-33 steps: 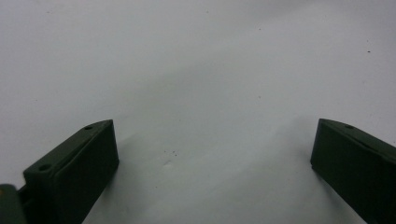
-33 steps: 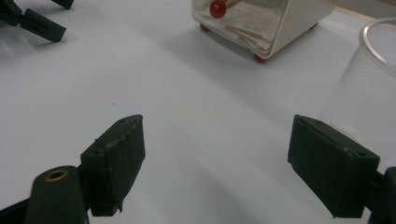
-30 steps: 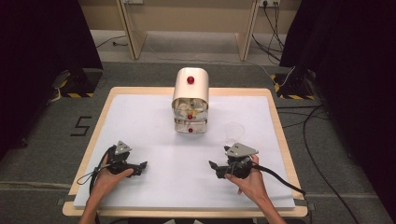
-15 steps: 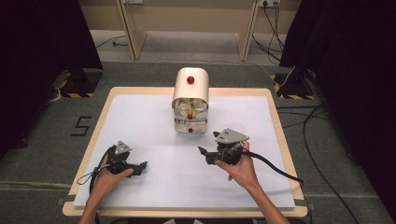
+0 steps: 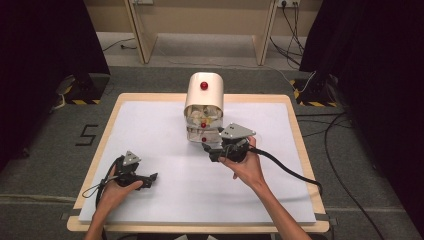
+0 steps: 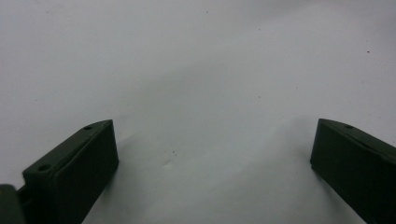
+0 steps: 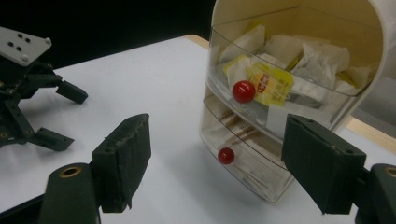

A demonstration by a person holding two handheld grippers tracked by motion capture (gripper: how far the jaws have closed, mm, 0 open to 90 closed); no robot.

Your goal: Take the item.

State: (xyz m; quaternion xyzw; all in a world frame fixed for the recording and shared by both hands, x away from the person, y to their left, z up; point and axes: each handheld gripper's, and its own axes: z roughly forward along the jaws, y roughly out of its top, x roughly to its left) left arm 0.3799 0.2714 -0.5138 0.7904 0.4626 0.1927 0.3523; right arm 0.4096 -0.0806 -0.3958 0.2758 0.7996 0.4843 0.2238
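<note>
A cream drawer box [image 5: 204, 92] stands at the back middle of the white table top [image 5: 150, 130]. It has two clear drawers with red knobs, the upper knob [image 7: 243, 91] and the lower knob [image 7: 226, 155]. The upper drawer holds several paper sachets [image 7: 280, 60]. My right gripper [image 5: 212, 151] hovers just in front and to the right of the box, its jaws facing the drawers. In the right gripper view, my right gripper [image 7: 217, 128] is open with nothing between the jaws, which have just been closing slightly. My left gripper [image 5: 151, 180] rests low at the front left. In its own view, my left gripper [image 6: 215, 126] is open over bare white surface.
The white sheet lies on a wooden board [image 5: 300, 130] whose rim shows all around. A black cable [image 5: 295, 175] trails from the right gripper across the table's right side. The left gripper [image 7: 28, 102] lies at the far left in the right gripper view.
The right hand has carried its gripper from the front right of the table up and leftward to the front of the drawer box. The left hand has stayed put.
</note>
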